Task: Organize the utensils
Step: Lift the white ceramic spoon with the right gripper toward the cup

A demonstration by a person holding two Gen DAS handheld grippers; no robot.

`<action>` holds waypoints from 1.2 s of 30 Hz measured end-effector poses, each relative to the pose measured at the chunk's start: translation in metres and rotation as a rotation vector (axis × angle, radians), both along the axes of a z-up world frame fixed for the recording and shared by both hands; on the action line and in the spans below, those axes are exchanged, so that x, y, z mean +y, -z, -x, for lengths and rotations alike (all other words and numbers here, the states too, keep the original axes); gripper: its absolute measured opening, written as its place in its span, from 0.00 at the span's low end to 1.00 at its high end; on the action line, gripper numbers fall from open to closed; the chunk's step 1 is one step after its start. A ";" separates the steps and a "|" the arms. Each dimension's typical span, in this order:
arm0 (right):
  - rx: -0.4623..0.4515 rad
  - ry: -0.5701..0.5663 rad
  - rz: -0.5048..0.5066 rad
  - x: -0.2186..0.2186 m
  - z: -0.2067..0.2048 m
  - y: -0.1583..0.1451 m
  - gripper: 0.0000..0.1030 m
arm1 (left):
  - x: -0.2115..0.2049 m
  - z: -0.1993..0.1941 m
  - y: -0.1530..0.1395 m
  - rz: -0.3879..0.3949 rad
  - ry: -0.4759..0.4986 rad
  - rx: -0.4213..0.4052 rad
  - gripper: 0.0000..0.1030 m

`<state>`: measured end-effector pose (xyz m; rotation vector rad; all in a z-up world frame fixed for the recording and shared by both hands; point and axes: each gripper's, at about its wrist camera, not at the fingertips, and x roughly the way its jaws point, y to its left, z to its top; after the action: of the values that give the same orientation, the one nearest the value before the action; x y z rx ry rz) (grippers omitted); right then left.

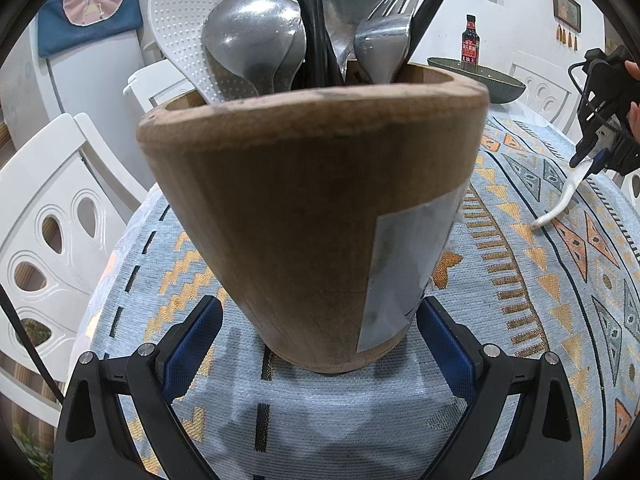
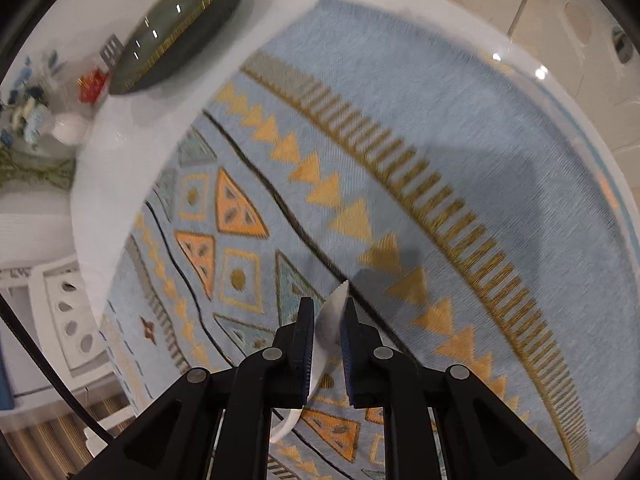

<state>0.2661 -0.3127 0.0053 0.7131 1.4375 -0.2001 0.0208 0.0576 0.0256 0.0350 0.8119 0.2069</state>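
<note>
Down between the fingers of the right gripper (image 2: 325, 312) sits a white plastic knife (image 2: 330, 316), its serrated tip poking out past the fingertips and its curved handle trailing back under the tool. The jaws are nearly closed and clamp the blade from both sides. Its own camera shows only the patterned tablecloth (image 2: 420, 120) below, near the table's rounded edge, with a dark green bowl (image 2: 180, 28) towards the far rim. The left wrist view shows more: there the knife (image 1: 560, 200) hangs from the right gripper (image 1: 580, 160), the handle end touching the cloth by the table's right edge. That view also shows a wooden utensil holder (image 1: 312, 208) standing on the cloth between the wide-open jaws of the left gripper (image 1: 320, 332), whose blue pads are beside its base but not pressing it. Spoons, a fork (image 1: 390, 36) and a white rice paddle (image 1: 180, 20) stand inside.
</note>
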 end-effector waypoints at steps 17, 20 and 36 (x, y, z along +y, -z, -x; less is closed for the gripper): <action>-0.092 -0.133 0.011 0.035 0.022 -0.012 0.08 | 0.005 -0.005 0.001 0.001 0.000 0.003 0.95; -0.178 -0.152 0.042 0.035 0.035 -0.042 0.08 | 0.005 -0.005 0.001 0.001 0.000 0.003 0.95; -0.758 -0.344 0.018 0.095 0.099 -0.232 0.08 | 0.005 -0.005 0.001 0.001 0.000 0.003 0.95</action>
<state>0.1668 -0.2174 0.2370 0.4391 0.8037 0.3022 0.0258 0.0621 0.0246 0.0346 0.8151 0.2068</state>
